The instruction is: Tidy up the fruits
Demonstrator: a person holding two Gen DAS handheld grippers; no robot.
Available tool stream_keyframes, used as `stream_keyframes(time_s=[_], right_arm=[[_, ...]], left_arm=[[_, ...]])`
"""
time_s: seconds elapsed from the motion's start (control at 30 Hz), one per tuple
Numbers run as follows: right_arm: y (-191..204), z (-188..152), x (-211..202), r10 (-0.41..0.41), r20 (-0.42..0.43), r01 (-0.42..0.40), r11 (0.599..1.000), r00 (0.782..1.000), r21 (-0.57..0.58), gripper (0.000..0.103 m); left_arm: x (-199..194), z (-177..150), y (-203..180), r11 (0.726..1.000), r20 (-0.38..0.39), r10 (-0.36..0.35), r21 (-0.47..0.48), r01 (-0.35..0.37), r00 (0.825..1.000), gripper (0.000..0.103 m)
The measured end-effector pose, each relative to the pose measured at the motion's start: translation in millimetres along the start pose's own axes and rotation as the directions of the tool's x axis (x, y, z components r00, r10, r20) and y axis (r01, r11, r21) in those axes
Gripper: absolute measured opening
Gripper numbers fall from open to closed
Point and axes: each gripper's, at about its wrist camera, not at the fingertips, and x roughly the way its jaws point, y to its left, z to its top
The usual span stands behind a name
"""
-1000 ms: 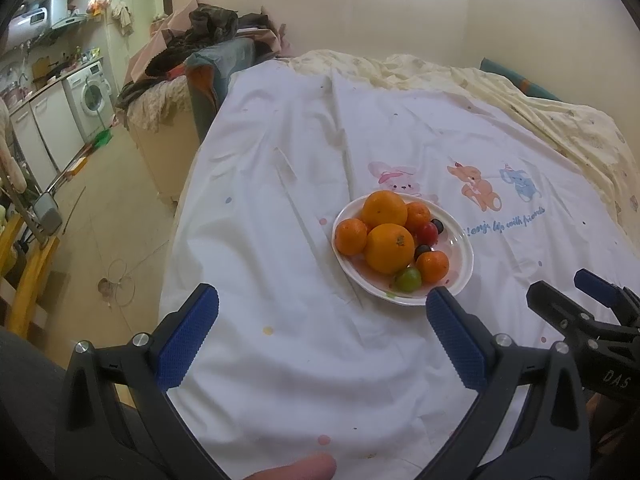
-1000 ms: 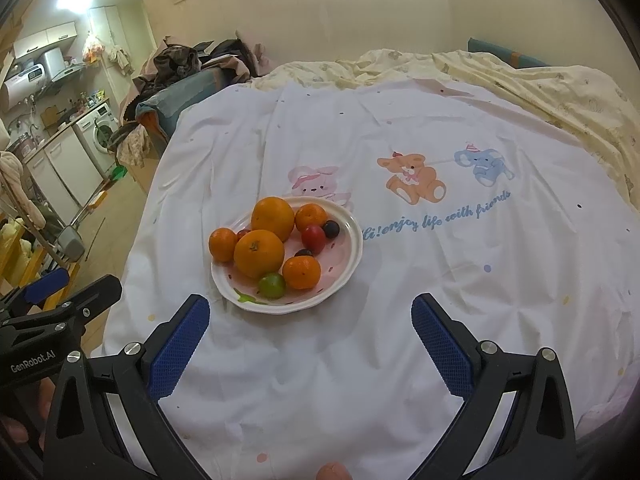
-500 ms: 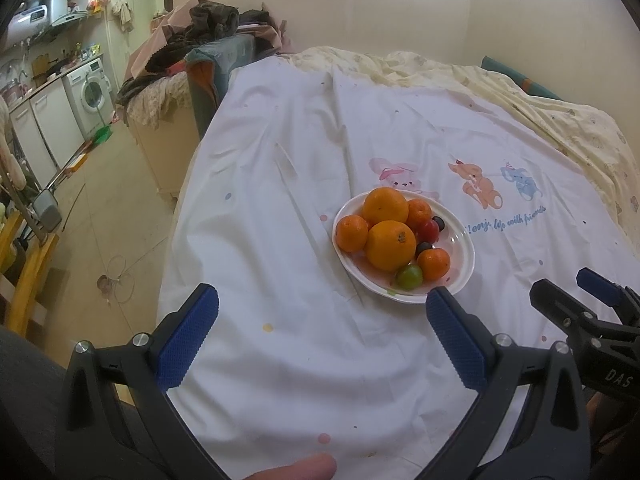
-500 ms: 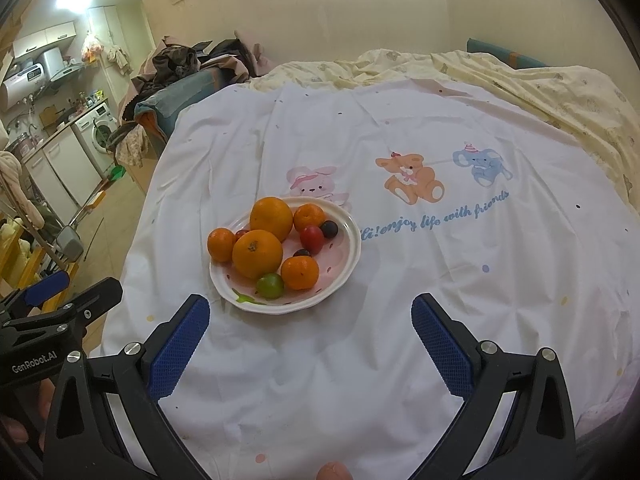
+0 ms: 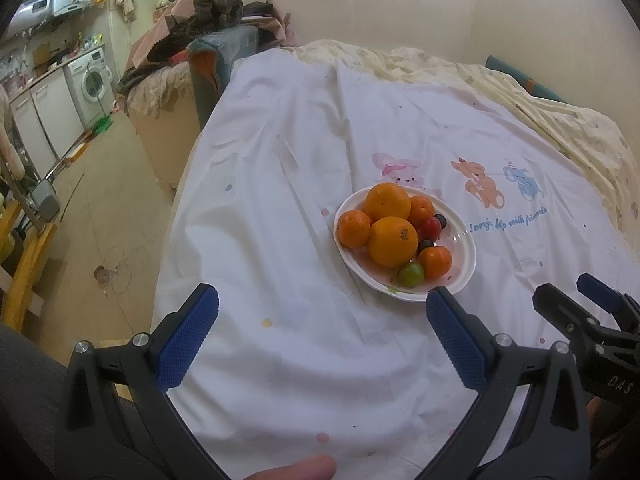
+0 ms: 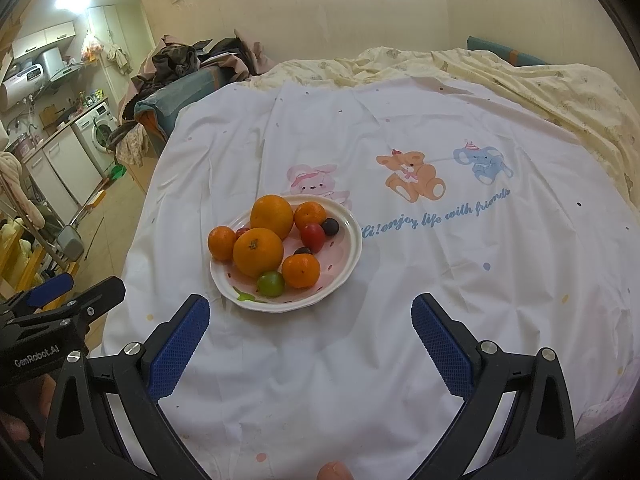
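Already we find every fruit gathered on the plate [image 6: 347, 264], which sits on the white sheet [image 6: 400, 320] just below the printed pink rabbit [image 6: 312, 180]. On the plate lie two large oranges [image 6: 258, 252], three small mandarins [image 6: 301, 270], a red tomato [image 6: 312, 236], a green fruit [image 6: 270, 283] at the plate's near rim, and two dark grapes [image 6: 330, 226]; a second red fruit peeks out between the oranges. No fruit lies loose on the sheet around the plate.

We judge that this heap fits two stages equally: fruit collected and the job finished, or a mixed pile waiting to be sorted by kind. No second dish shows, so we cannot say which, and we name no remaining work.

Our left gripper [image 5: 320, 312] hangs spread wide and carries nothing; the plate lies just ahead of its right finger, the near rim almost at that tip. Our right gripper [image 6: 310, 314] is likewise spread wide and carries nothing; the plate lies just ahead of its left finger, the near rim close above that tip. Both tongs hover short of the plate, touching neither it nor any fruit.
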Motion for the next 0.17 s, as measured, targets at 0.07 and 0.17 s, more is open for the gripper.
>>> stream_keyframes(time_s=[0.07, 0.17], right_arm=[[0.1, -0.2, 0.1, 0.0, 0.001, 0.0, 1.0, 1.0, 0.001, 0.103], [0.2, -0.2, 0.2, 0.0, 0.001, 0.0, 1.0, 1.0, 0.003, 0.103]], left_arm=[[0.7, -0.6, 0.0, 1.0, -0.005, -0.005, -0.001, 0.005, 1.0, 0.102], [-0.1, -1.7, -1.8, 1.0, -0.002, -0.011, 0.005, 0.011, 1.0, 0.102]])
